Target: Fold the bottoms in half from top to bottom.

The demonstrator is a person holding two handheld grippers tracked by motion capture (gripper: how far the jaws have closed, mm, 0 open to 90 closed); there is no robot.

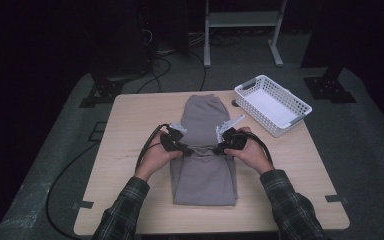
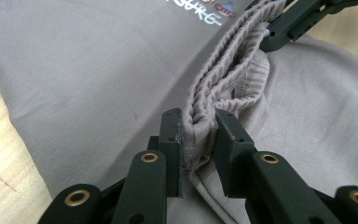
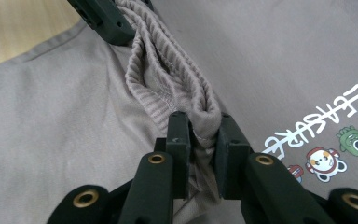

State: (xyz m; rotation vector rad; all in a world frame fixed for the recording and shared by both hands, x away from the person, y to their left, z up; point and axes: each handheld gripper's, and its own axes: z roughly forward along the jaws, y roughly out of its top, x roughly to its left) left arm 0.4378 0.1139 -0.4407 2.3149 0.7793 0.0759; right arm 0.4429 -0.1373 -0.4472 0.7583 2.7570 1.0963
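The left gripper [image 2: 199, 140], with two dark green-black plastic jaws and brass-coloured rivets, pinches the ribbed, gathered band [image 2: 223, 88] of a soft grey cotton garment [image 2: 98, 79]; the bunched hem sits squeezed between both pads. The band runs up and to the right, where the other hand's dark gripper [image 2: 291, 23] clamps its far end at the top edge. Part of a white printed lettering [image 2: 200, 11] shows on the cloth near the top. A strip of pale wooden table [image 2: 2, 172] lies at the lower left.
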